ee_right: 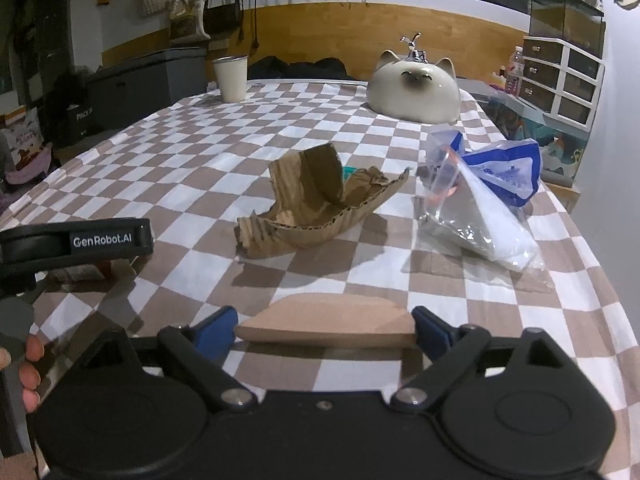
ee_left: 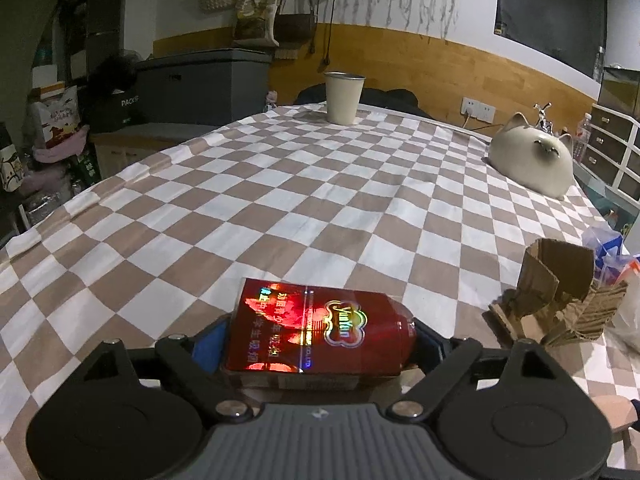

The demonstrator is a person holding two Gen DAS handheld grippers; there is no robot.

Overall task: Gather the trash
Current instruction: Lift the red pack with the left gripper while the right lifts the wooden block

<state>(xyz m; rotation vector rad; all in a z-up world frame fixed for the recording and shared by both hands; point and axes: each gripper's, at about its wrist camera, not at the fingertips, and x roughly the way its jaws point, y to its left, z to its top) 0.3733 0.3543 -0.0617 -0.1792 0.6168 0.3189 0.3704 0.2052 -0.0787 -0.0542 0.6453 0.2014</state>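
Inspector: Your left gripper (ee_left: 320, 338) has its fingers clamped on a red cigarette pack (ee_left: 320, 332), held lying sideways just above the near edge of the checkered bench (ee_left: 280, 200). Your right gripper (ee_right: 325, 330) grips a flat tan piece, likely wood (ee_right: 326, 322), between its blue pads.

Operator: How should I finish this step?

Inspector: In my judgement, keep the pack level and squeezed; its glossy wrap may slip. No bin shows in either view, so find it before you move.

Operator: What does each camera add?

Inspector: The right wrist view shows the torn cardboard (ee_right: 316, 204) whole, mid-bench, with the clear plastic bag (ee_right: 476, 208) to its right, apart from it. The left view shows them only at its right margin. Both show the far cup (ee_left: 344, 98) and cat-shaped ceramic (ee_left: 532, 156).
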